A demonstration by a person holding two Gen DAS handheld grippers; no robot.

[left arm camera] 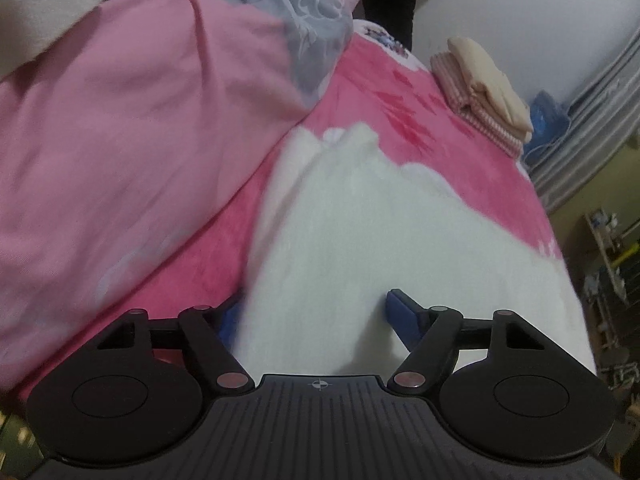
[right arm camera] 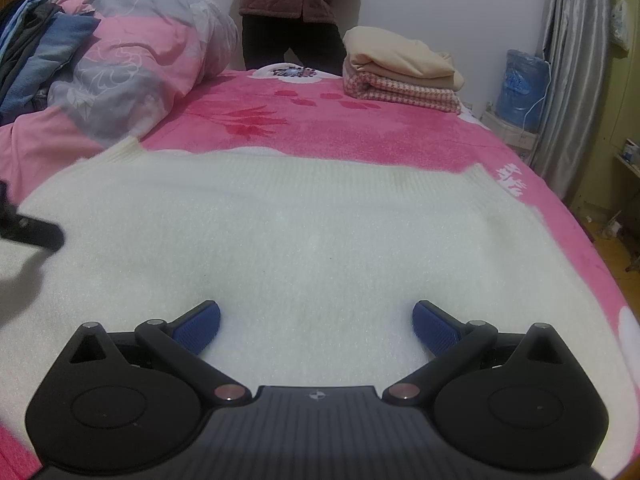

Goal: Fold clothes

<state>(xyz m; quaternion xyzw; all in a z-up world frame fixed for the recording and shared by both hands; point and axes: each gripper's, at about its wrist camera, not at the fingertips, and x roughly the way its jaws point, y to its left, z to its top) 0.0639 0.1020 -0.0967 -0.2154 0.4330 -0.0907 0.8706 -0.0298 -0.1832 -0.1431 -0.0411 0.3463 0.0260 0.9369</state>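
Note:
A white knitted sweater (right arm camera: 304,220) lies spread flat on the pink blanket (right arm camera: 320,136) that covers the bed. My right gripper (right arm camera: 316,326) hovers open just over the sweater's near part, its blue pads (right arm camera: 200,326) wide apart with nothing gripped. In the left wrist view the sweater (left arm camera: 360,232) runs away from me, and its left side fills the gap of my left gripper (left arm camera: 316,316). The fabric covers part of the left pad, and the right pad (left arm camera: 402,316) shows beside it. The jaws stand apart. A black part of the left gripper (right arm camera: 34,232) shows at the right view's left edge.
A bunched pink and grey duvet (left arm camera: 132,128) lies along the left of the bed, with dark and blue clothes (right arm camera: 36,56) piled on it. Folded cream and checked blankets (right arm camera: 400,72) sit at the far right. A person (right arm camera: 296,12) stands at the bed's far end. A blue water bottle (right arm camera: 520,84) and a curtain stand right.

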